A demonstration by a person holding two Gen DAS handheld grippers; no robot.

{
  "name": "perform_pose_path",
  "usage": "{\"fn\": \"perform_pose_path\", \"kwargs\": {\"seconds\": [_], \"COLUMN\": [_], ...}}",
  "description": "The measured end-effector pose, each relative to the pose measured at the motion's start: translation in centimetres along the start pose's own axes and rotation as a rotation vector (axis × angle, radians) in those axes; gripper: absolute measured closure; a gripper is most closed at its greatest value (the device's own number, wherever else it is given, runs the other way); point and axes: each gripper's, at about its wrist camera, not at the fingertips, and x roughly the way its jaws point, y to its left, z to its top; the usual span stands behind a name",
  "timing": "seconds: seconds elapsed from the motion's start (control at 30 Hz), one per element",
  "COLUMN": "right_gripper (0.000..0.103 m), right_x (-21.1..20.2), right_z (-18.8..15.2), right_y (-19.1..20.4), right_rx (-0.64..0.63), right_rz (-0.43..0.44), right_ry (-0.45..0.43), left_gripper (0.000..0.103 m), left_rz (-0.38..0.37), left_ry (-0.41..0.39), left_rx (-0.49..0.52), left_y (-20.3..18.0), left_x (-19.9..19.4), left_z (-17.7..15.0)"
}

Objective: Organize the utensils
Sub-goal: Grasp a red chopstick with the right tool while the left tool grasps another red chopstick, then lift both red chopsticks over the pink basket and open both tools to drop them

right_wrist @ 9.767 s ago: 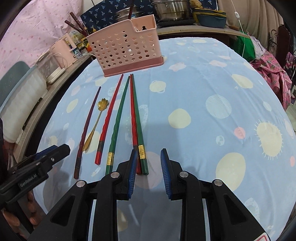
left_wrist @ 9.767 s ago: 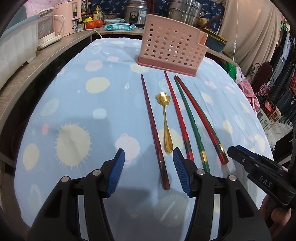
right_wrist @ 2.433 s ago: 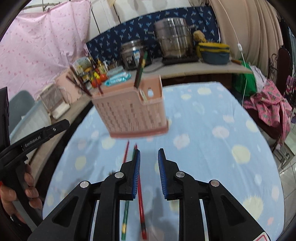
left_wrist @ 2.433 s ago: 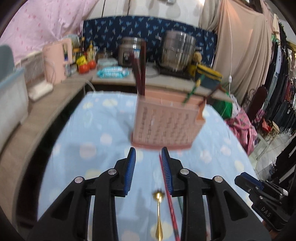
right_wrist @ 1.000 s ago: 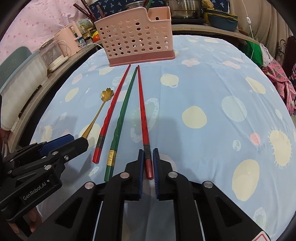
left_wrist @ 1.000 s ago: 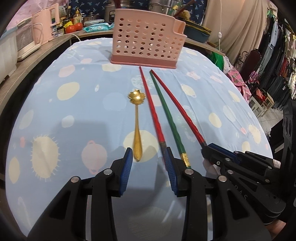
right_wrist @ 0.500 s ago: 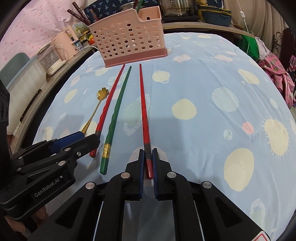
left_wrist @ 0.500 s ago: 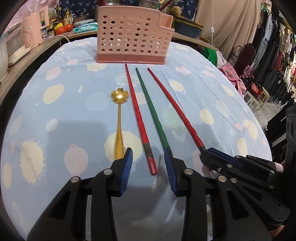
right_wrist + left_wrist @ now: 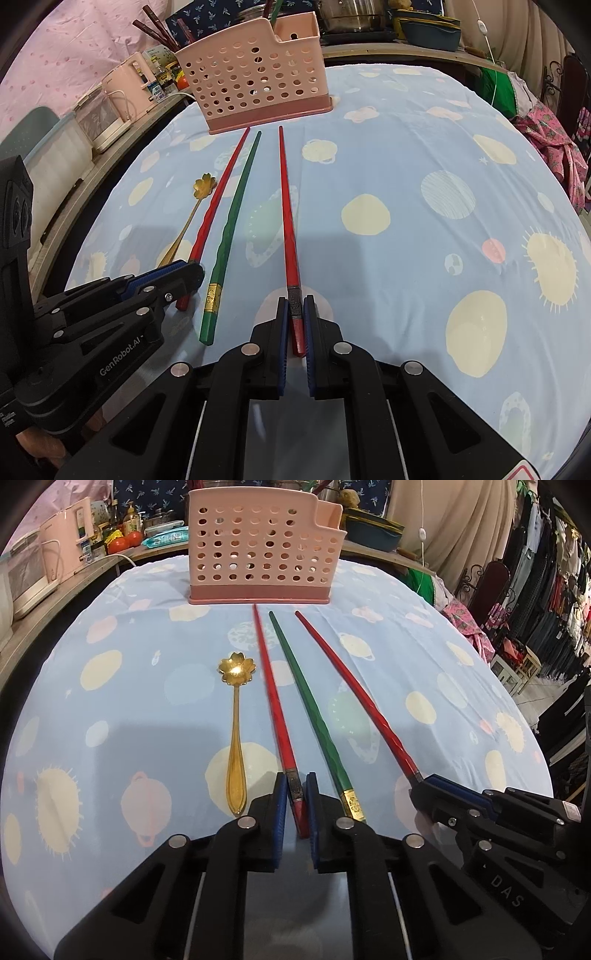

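My left claw (image 9: 295, 799) is closing around one red chopstick (image 9: 273, 698). My right claw (image 9: 295, 317) clamps the other red chopstick (image 9: 286, 206) on the bench (image 9: 424, 155).

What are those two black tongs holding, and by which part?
Each grips a red chopstick by its thick end: the right tongs one, while the left tongs are closing on another.

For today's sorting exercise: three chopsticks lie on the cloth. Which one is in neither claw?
The green chopstick, lying free in the middle. A red chopstick lies on each side of it, each with a claw at its near end.
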Motion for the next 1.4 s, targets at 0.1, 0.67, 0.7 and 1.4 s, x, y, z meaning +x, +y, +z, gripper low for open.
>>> {"fn": "perform_pose_path", "kwargs": {"seconds": [0.1,0.67,0.7,1.4], "right_gripper": [0.095,0.096,0.096,0.096], "right_x": [-0.1,-3.2,-3.5,-12.6], "right_z": [-0.1,0.3,0.5,7.1], "right_y": [0.0,0.2,0.2,-0.2], "right_rx": [0.000,0.010,0.013,0.050], "right_rz": [0.000,0.027,0.030,0.101], "right_ry": [0.000,-0.061,-0.069,-0.341], "left_gripper": [0.094,0.095,0.095,0.096], "left_rz": [-0.009,-0.006,-0.007,0.001], "left_ry": [0.003,-0.102,-0.111,-0.357], "left_rx": [-0.008,-0.072,-0.074,-0.124], "left_y": [0.2,2.0,2.0,3.9], "left_x": [-0.3,-5.7,-6.2,-14.1], "left_z": [0.0,1.5,1.7,8.5]}}
